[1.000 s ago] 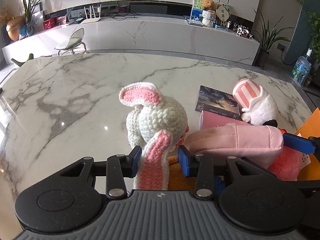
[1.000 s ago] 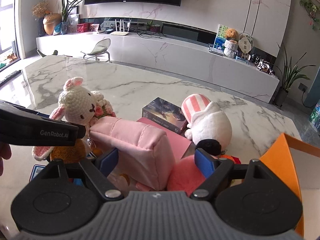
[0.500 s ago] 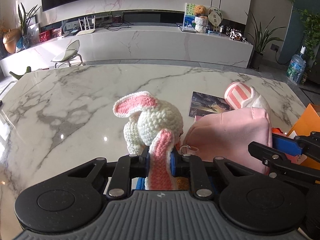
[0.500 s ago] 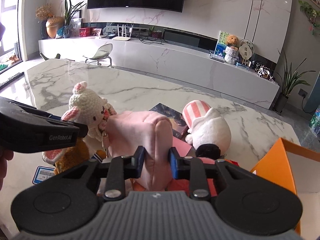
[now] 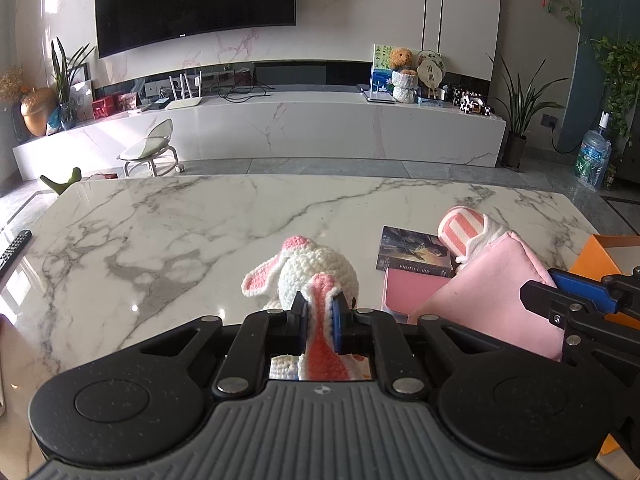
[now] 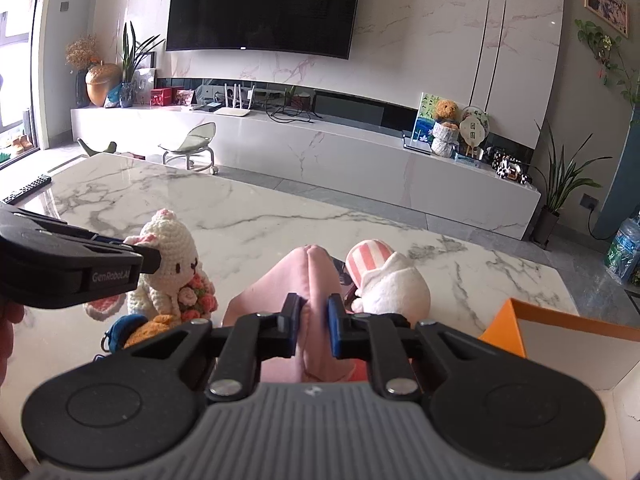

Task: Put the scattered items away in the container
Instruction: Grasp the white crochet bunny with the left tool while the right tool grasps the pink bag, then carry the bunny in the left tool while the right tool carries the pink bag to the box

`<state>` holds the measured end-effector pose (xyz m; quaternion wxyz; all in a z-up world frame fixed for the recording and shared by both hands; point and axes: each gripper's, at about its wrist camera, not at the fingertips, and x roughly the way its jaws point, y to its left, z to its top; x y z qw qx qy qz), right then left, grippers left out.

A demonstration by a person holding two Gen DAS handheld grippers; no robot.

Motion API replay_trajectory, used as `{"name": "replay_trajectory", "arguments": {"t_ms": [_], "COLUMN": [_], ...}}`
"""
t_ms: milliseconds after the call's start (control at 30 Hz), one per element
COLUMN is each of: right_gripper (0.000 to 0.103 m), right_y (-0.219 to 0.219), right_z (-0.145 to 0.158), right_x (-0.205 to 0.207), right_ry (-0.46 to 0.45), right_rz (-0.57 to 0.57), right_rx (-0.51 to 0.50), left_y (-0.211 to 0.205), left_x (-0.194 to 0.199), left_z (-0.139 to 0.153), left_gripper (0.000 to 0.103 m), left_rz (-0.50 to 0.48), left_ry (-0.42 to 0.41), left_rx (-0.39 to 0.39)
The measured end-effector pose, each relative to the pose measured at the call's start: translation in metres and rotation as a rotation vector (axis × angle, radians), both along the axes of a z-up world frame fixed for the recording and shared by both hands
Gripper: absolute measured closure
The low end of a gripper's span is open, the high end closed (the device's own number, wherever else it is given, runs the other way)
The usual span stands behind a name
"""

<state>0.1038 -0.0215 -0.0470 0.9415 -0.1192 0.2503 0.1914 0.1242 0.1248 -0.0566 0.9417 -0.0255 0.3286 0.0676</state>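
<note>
A white crochet rabbit (image 5: pixel 316 270) with pink ears hangs just above the marble table (image 5: pixel 192 220). My left gripper (image 5: pixel 319 309) has its jaws closing on the rabbit's pink ear, and the pads press on it. The rabbit (image 6: pixel 176 256) also shows in the right wrist view, holding a knitted bouquet. My right gripper (image 6: pixel 314 320) is shut on a soft pink pouch (image 6: pixel 308 276), lifted and tilted. That pouch (image 5: pixel 492 292) hangs to the right of the rabbit. The orange container (image 6: pixel 504 320) stands open at the right.
A white plush with a pink-striped cap (image 6: pixel 392 284) lies behind the pouch, beside a dark photo-card box (image 5: pixel 412 252) and a flat pink item (image 5: pixel 404 292). Small orange and blue plush charms (image 6: pixel 148 328) lie under the rabbit. A remote (image 5: pixel 12 252) sits at the table's left edge.
Both grippers went from open to clamped, the left on the rabbit's ear, the right on the pink pouch. Both have since risen, lifting the rabbit and the pouch.
</note>
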Motion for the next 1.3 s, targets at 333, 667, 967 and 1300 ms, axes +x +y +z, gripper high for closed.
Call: {"name": "replay_trajectory", "arguments": {"t_ms": [333,667,967,1300], "right_gripper": [0.089,0.09,0.09,0.09], "right_y": [-0.008,-0.024,-0.05,-0.085], "right_z": [0.029,0.055,0.065,0.081], "right_x": [-0.023,-0.052,-0.08,-0.102], "right_ry": [-0.085,-0.15,-0.172,-0.234], "right_rz": [-0.027,-0.053,-0.113,-0.191], "right_rx": [0.034,0.071,0.084,0.09], "left_y": [-0.005,-0.032,-0.06,-0.104], "left_x": [-0.02,-0.048,-0.07,-0.088], "left_z": [0.033,0.061,0.071,0.085], "left_gripper": [0.09,0.09,0.09,0.09], "left_rz": [-0.002,-0.052,-0.116,-0.223], "left_ry": [-0.098,-0.165,-0.182,-0.227], "left_rx": [0.019,0.038,0.051,0.073]}}
